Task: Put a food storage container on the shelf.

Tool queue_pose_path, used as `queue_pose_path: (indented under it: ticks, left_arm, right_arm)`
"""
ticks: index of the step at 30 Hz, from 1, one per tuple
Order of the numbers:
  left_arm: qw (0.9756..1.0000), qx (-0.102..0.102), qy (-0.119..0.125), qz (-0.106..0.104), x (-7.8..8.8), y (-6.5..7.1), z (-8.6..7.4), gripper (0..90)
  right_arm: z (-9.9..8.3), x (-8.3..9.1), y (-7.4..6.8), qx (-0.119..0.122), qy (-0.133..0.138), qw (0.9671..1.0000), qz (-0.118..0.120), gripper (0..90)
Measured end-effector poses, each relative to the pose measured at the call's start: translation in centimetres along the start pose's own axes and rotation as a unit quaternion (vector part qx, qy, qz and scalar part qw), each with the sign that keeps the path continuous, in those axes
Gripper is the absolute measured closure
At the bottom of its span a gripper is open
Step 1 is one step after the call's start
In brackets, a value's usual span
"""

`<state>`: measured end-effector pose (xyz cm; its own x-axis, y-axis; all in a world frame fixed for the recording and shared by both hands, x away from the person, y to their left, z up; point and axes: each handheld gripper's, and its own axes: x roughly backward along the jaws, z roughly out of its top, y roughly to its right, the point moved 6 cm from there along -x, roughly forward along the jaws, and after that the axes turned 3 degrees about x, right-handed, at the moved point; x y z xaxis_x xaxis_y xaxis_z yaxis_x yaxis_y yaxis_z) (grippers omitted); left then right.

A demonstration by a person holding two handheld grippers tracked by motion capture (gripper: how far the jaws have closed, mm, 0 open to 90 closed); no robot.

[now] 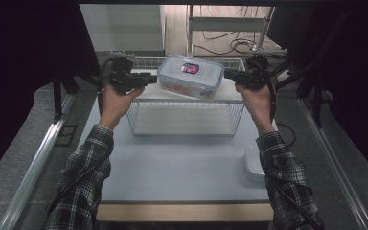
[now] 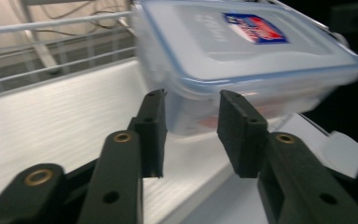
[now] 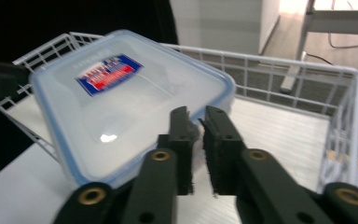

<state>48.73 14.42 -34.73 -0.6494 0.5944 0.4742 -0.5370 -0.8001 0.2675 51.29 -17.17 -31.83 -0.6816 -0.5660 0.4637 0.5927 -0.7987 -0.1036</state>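
A clear plastic container (image 1: 191, 76) with a blue-sealed lid and a red and blue label hangs tilted over a white wire basket (image 1: 187, 112). My left gripper (image 1: 154, 79) is at its left end. In the left gripper view the jaws (image 2: 191, 100) stand apart with the container's (image 2: 242, 51) near wall just beyond the tips, and I see no pad pressing on it. My right gripper (image 1: 227, 74) is at the container's right end. In the right gripper view its jaws (image 3: 196, 114) are nearly together, pinching the edge of the container (image 3: 121, 102).
The basket stands at the middle back of the grey-blue table (image 1: 172, 163), its wire walls (image 3: 349, 93) rising around a white floor. A white rounded object (image 1: 254, 163) lies at the table's right edge by the right sleeve. Metal rails run along both sides.
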Motion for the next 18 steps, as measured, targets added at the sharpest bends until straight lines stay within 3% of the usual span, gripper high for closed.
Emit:
queue_pose_path:
  ticks: [5,12,18]
  left_arm:
    - [0.9994,0.007,0.012,0.033,-0.7,-0.8,0.4,71.6]
    - [0.9972,0.0,0.0,0.075,-2.3,-1.1,0.4,73.7]
    - [0.9975,0.009,-0.01,0.069,-2.8,-1.6,0.0,74.0]
  right_arm:
    - [-0.6,-1.1,0.2,0.002,-0.024,0.9996,-0.016,89.0]
    - [-0.3,-2.1,0.2,-0.002,-0.032,0.9988,-0.037,89.2]
    - [0.2,-2.8,0.4,-0.008,-0.034,0.9982,-0.049,89.2]
